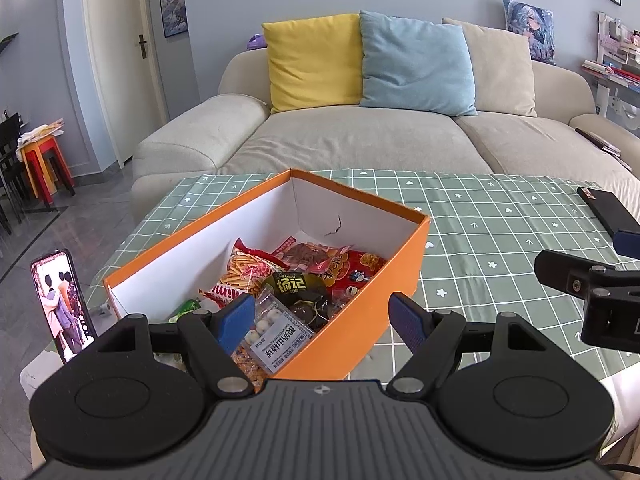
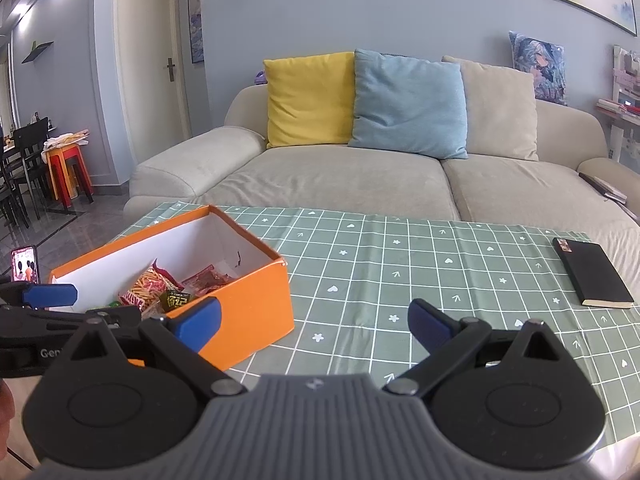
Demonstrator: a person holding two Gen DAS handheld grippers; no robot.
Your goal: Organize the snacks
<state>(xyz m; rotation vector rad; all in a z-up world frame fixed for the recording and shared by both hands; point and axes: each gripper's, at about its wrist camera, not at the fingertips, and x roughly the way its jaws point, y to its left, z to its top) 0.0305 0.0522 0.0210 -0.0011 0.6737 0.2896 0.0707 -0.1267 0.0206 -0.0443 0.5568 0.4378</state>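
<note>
An orange cardboard box (image 1: pixel 400 276) with white inner walls stands on the green checked tablecloth (image 1: pixel 500 240). Inside lie several snack packets: a clear packet with white balls (image 1: pixel 276 332), a dark packet with yellow characters (image 1: pixel 298 286), a stick-snack bag (image 1: pixel 244 270) and red packets (image 1: pixel 356 264). My left gripper (image 1: pixel 324 322) is open and empty, just above the box's near corner. My right gripper (image 2: pixel 314 326) is open and empty, over the tablecloth right of the box (image 2: pixel 248 304). The left gripper's finger (image 2: pixel 50 295) shows in the right wrist view.
A phone (image 1: pixel 62 304) stands upright at the table's left edge, screen lit. A black notebook (image 2: pixel 592 278) lies at the table's far right. A beige sofa (image 2: pixel 360 176) with yellow, blue and beige cushions stands behind the table. Stools and chairs are at the far left.
</note>
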